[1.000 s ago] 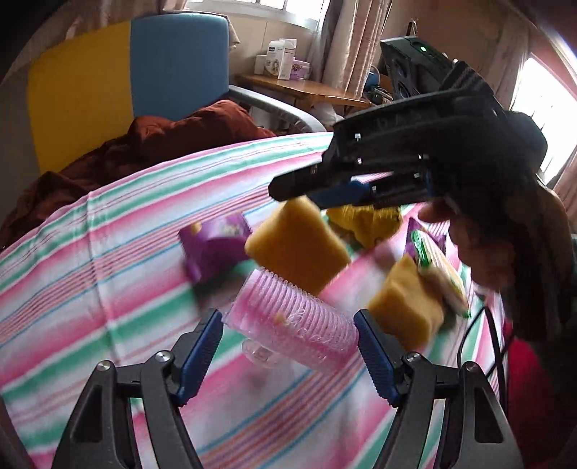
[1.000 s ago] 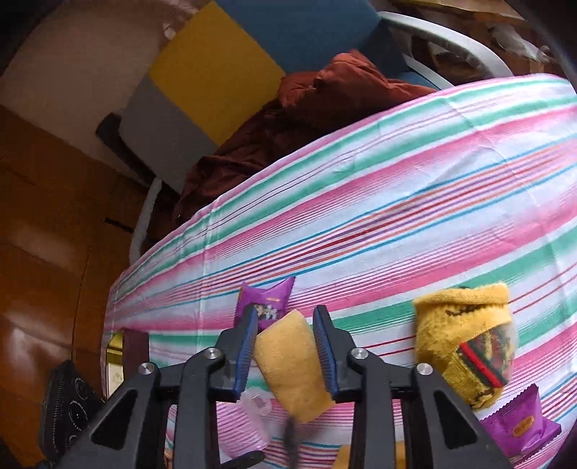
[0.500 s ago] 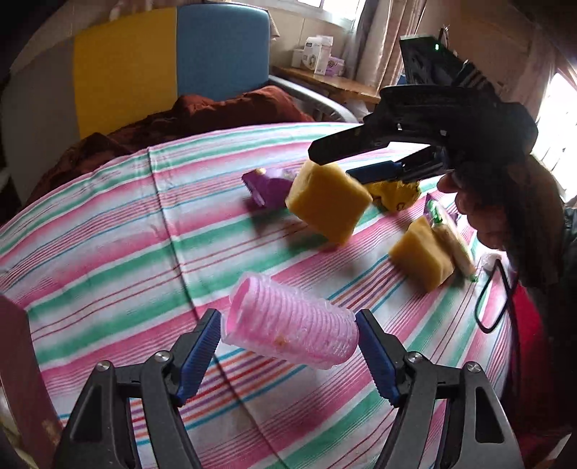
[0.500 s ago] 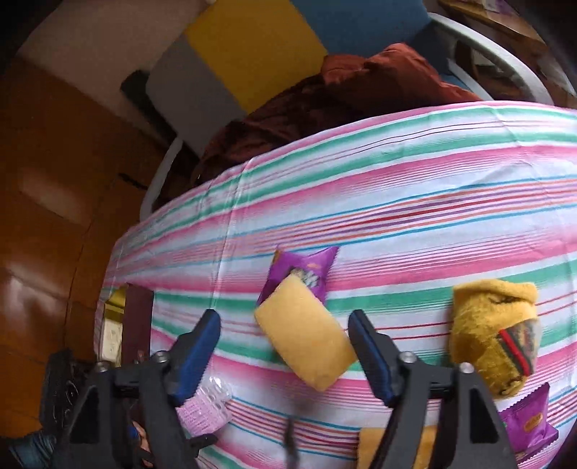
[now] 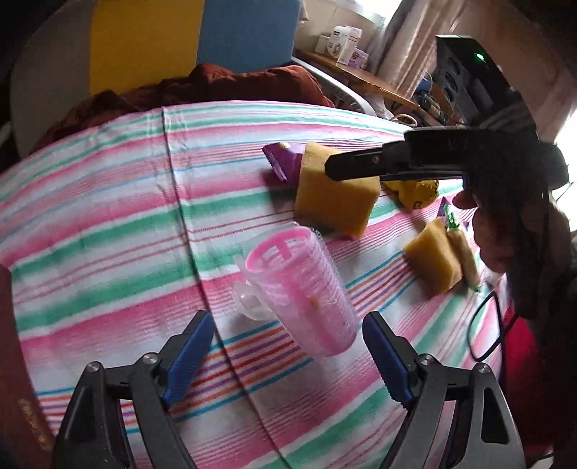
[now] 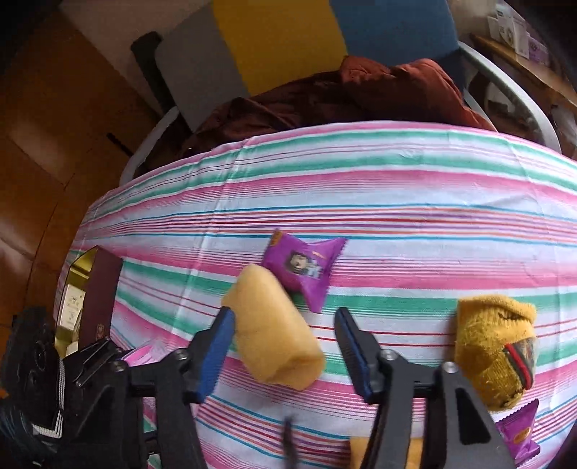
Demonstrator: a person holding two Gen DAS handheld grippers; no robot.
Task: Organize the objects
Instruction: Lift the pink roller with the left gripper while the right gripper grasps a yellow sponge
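Both tools angled down, apart.

A table covered with a cloth striped in pink, green and white fills the foreground. Behind it stands a chair with a back panelled in grey, yellow and blue and a pale curved armrest, with a rust-brown blanket heaped on its seat. To the left the floor is warm brown wood. Further back, a wooden shelf carries small white boxes. Pale curtains hang beside it, and bright daylight comes from a window at the right edge.
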